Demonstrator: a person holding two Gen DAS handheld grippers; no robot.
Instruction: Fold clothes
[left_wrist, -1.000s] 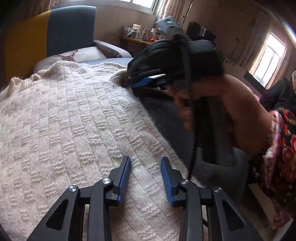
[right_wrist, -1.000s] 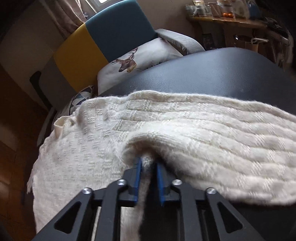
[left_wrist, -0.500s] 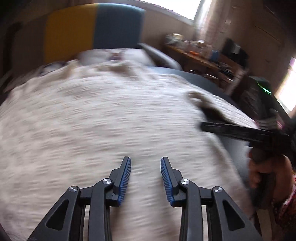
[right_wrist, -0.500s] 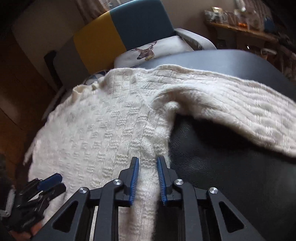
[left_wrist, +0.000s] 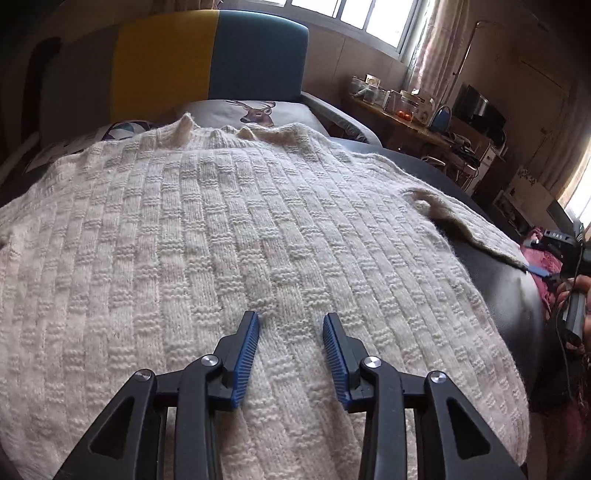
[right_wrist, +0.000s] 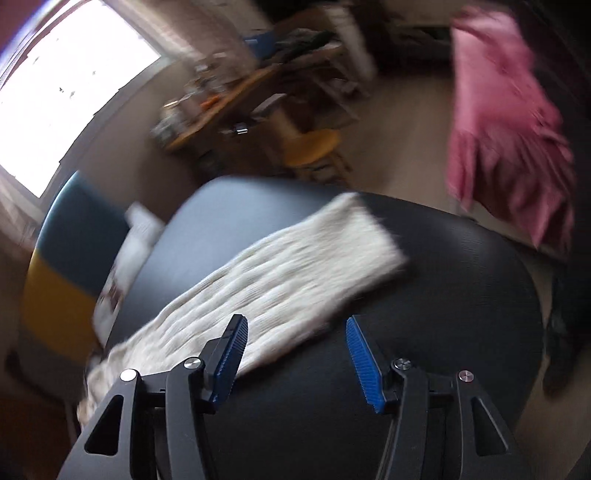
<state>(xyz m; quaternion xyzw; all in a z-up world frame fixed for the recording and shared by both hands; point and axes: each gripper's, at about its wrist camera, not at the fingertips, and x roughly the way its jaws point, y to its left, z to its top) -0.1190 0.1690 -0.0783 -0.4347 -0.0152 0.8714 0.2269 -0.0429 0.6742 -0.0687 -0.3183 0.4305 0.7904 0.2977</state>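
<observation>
**Desk:** What lies on the left?

**Photographer:** A cream knitted sweater (left_wrist: 229, 236), spread flat across a dark padded surface (left_wrist: 506, 295), its body reaching the surface's near and left edges. The left gripper (left_wrist: 291, 321) hovers low over the knit near the near edge, fingers spread, holding nothing.

**Desk:** How will the knit handle?

**Photographer:** By its look, soft, thick and fairly heavy for cloth; it should drape and sag, stretch if dragged, and grip the ribbed blue pads well. Nothing fragile. A pinch through one rolled edge seems safer than a pinch of the flat middle, where the fingers would only pluck up a ridge.

**Desk:** And further right?

**Photographer:** One sleeve (right_wrist: 295, 277) runs out flat over the surface toward its right edge, the cuff end lying square on the dark padding. The right gripper (right_wrist: 295, 341) is above the sleeve's near edge, fingers spread wide and empty; that view is motion-blurred. In the left view its blue tip shows at the right edge beside the sleeve's end. The cuff, or the sleeve's long edge, looks the natural hold for carrying it back over the body.

**Desk:** Any brands or writing?

**Photographer:** None readable. A cushion (left_wrist: 255, 110) beyond the far edge carries a stag's head, no lettering. A pink garment (right_wrist: 506, 122) hangs at far right, blurred.
</observation>
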